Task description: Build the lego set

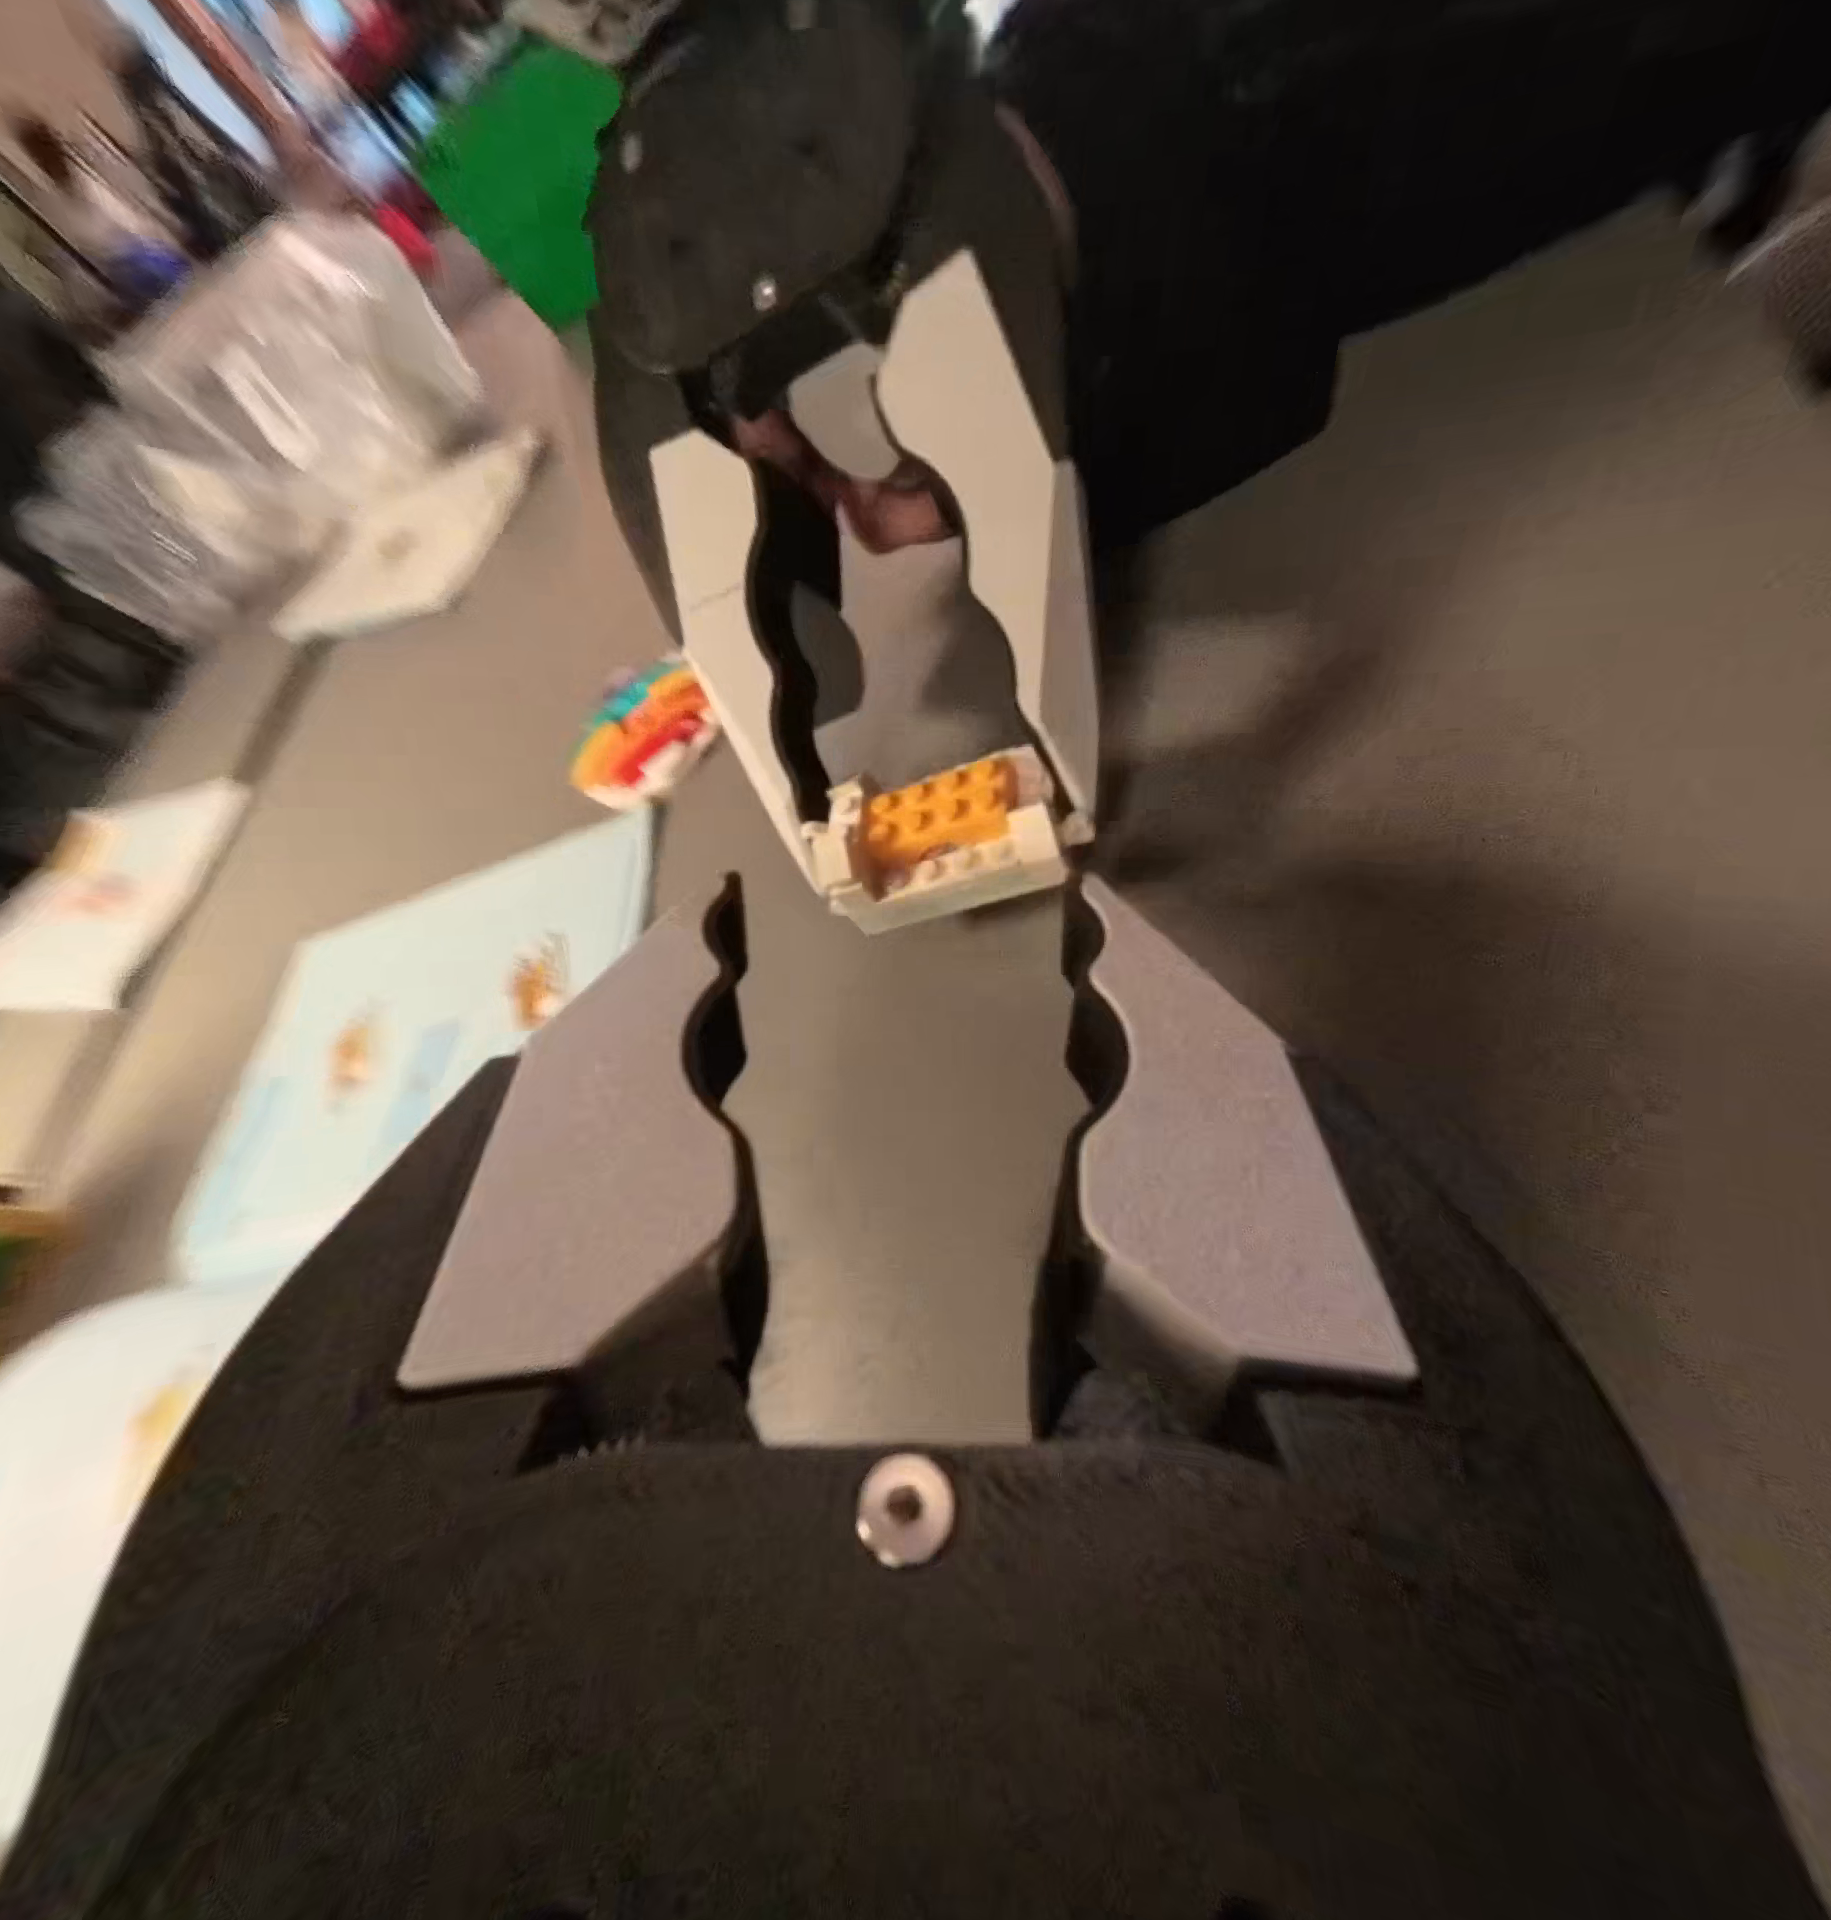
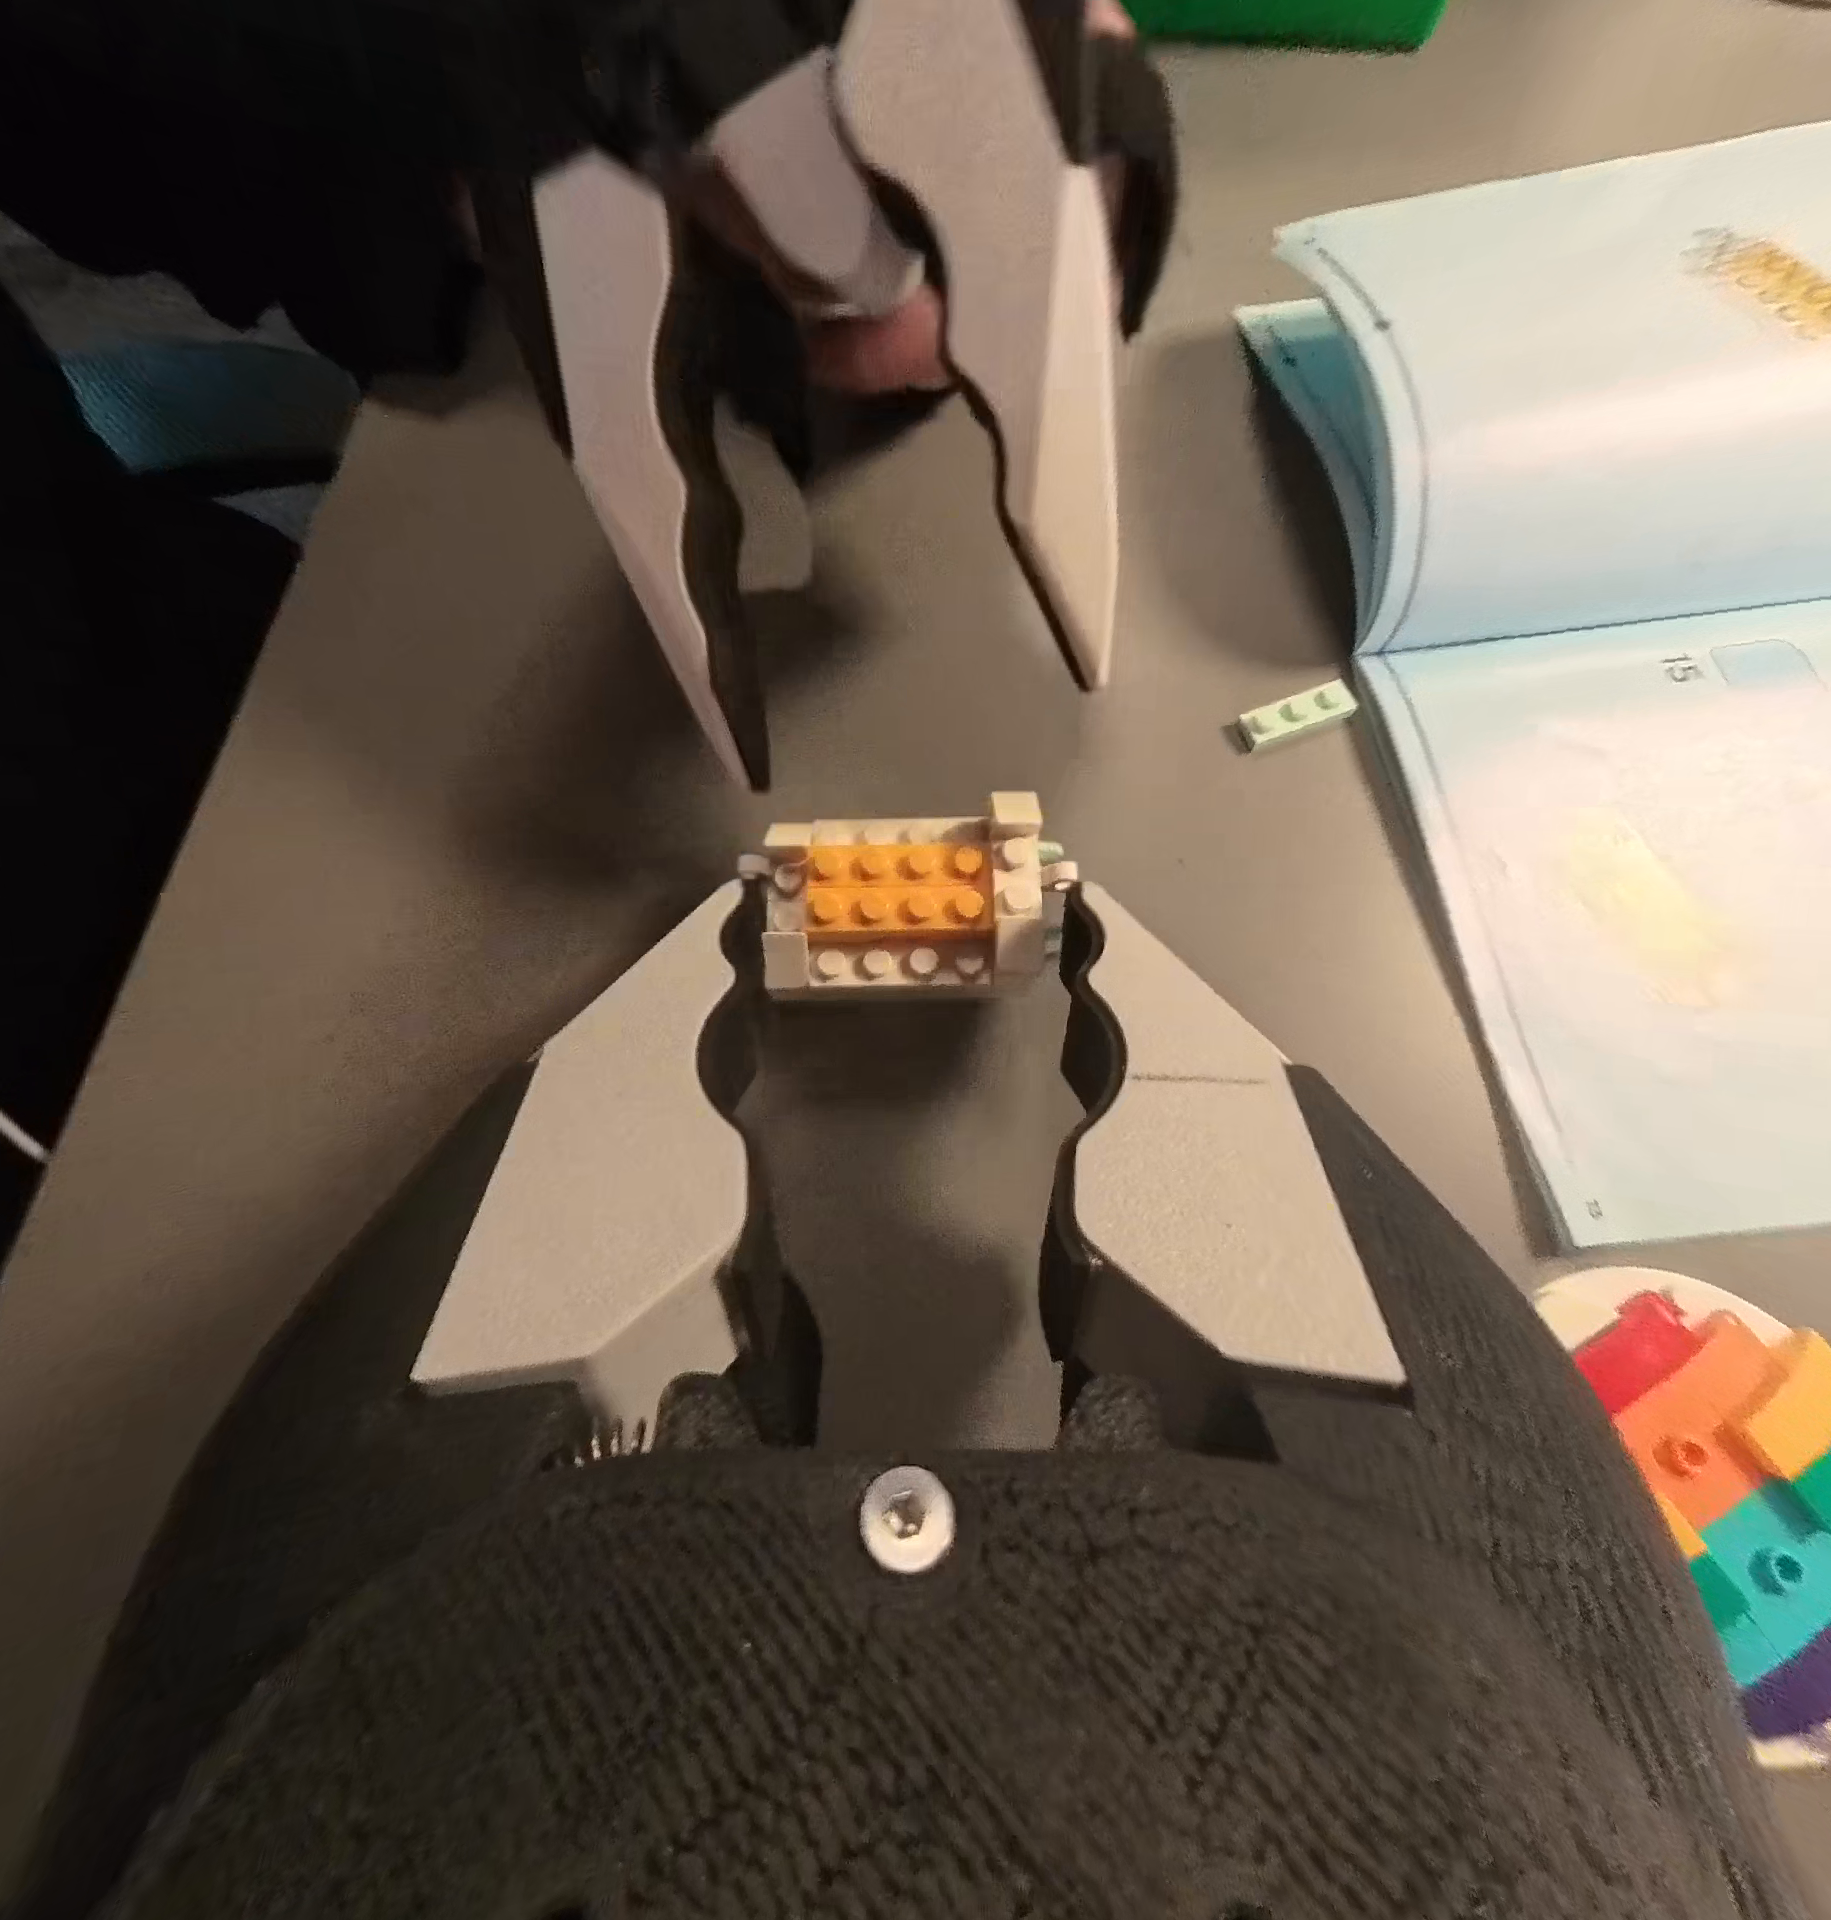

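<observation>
Between the grey fingertips of the right gripper [image 2: 906,914] sits the small white-and-orange lego assembly [image 2: 900,904], a white brick frame around two rows of orange studded bricks; both tips press its short ends, so it's clamped there, lifted a little above the grey tabletop [image 2: 371,831] with its shadow below. Left gripper [image 2: 921,727] faces it from the opposite side, fingers spread wide, nothing between them, tips just short of the assembly and not touching. Left wrist view, blurred: same assembly [image 1: 947,842] pinched at the right gripper [image 1: 942,847] tips, own left gripper [image 1: 906,904] fingers apart. Open light-blue instruction booklet [image 2: 1617,727] lies on the table to the right, a small pale-green flat lego plate [image 2: 1295,712] just beside its edge. Rainbow-coloured lego build [image 2: 1763,1527] on a white base sits near the right gripper body, lower right.
</observation>
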Tool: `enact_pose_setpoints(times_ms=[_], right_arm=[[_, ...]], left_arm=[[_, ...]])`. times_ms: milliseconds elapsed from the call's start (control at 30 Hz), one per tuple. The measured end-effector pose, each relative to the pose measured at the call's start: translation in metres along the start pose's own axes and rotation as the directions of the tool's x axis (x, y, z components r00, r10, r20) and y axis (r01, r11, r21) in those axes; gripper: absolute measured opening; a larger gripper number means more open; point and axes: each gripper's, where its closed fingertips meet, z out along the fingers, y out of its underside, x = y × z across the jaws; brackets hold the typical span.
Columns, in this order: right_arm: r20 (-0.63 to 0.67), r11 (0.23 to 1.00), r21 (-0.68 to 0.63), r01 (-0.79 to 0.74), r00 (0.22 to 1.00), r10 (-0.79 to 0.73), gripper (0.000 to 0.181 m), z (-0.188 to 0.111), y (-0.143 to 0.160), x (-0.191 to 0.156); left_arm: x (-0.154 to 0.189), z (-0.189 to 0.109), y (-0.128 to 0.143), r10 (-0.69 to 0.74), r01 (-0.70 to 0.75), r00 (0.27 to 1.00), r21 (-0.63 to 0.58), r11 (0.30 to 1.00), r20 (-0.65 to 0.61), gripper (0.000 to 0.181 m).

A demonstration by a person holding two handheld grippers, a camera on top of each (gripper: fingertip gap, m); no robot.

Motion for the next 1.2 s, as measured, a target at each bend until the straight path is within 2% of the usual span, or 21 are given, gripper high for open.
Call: enact_pose_setpoints(times_ms=[100,267,500,1200], right_arm=[[0.011,0.998,0.062,-0.026,1.000,0.025,0.057,-0.010,-0.010,-0.001],[0.026,0.994,0.099,-0.040,0.999,0.037,0.057,-0.018,-0.017,-0.003],[0.067,0.994,0.099,-0.043,0.997,0.036,0.057,-0.014,-0.019,-0.011],[0.138,0.990,0.107,-0.089,0.988,0.074,0.057,-0.012,-0.019,-0.019]], left_arm=[[-0.009,0.004,-0.002,0.266,-0.258,0.947,-0.067,0.964,0.177,0.061],[-0.016,0.009,-0.009,0.435,-0.412,0.846,-0.137,0.901,0.309,0.058],[-0.020,0.014,-0.003,0.550,-0.493,0.762,-0.245,0.835,0.342,0.043],[-0.013,0.015,-0.009,0.632,-0.576,0.692,-0.261,0.774,0.349,0.034]])
